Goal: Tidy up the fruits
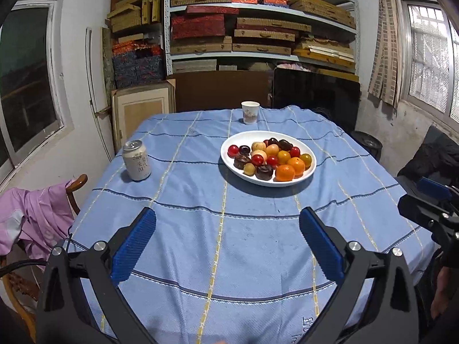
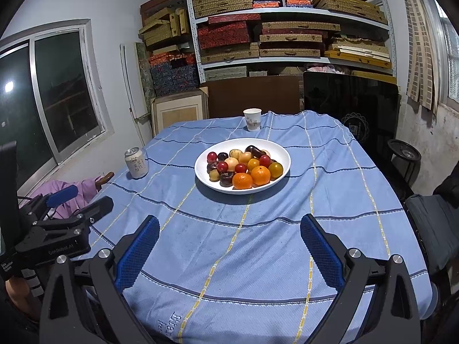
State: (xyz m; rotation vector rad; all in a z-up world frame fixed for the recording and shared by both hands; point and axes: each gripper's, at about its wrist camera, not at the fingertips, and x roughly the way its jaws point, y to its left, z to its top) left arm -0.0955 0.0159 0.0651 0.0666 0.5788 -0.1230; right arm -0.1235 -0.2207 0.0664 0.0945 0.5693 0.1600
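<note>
A white oval plate (image 1: 229, 143) (image 2: 284, 157) sits past the middle of the blue-clothed table, piled with several small fruits: two oranges (image 1: 285, 172) (image 2: 260, 175), red, yellow and dark ones. My left gripper (image 1: 228, 223) is open and empty, held over the near part of the cloth, well short of the plate. My right gripper (image 2: 229, 225) is also open and empty, over the near cloth. Each gripper shows at the edge of the other's view: the right one (image 1: 430, 200) and the left one (image 2: 74, 200).
A white drink can (image 1: 136, 160) (image 2: 136, 162) stands near the table's left edge. A paper cup (image 1: 250, 111) (image 2: 252, 119) stands at the far edge behind the plate. A chair with pink cloth (image 1: 37, 215) is at the left. Shelves of boxes (image 1: 258, 28) fill the back wall.
</note>
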